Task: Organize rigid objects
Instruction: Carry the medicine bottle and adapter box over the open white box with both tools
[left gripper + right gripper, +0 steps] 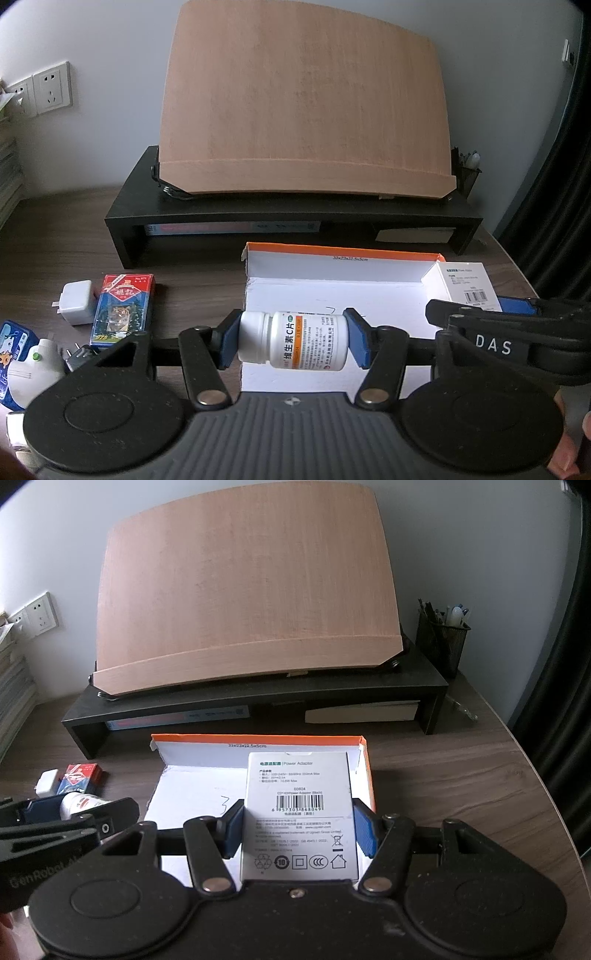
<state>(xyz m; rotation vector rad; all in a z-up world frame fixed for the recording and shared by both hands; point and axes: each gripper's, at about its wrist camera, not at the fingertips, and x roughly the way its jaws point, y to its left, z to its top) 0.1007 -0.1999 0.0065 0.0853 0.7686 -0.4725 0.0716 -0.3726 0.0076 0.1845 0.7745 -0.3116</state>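
Vitamin bottle (293, 340) clamped in left hand-held gripper (293, 341), adapter box (299, 812) in right hand-held gripper (298, 829), both over the tray (332, 254), probably for depositing.

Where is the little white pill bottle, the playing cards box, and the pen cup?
pill bottle (295, 341): left wrist view, on its label.
playing cards box (123, 308): left wrist view, on its top face.
pen cup (441, 640): right wrist view, on its mesh wall.
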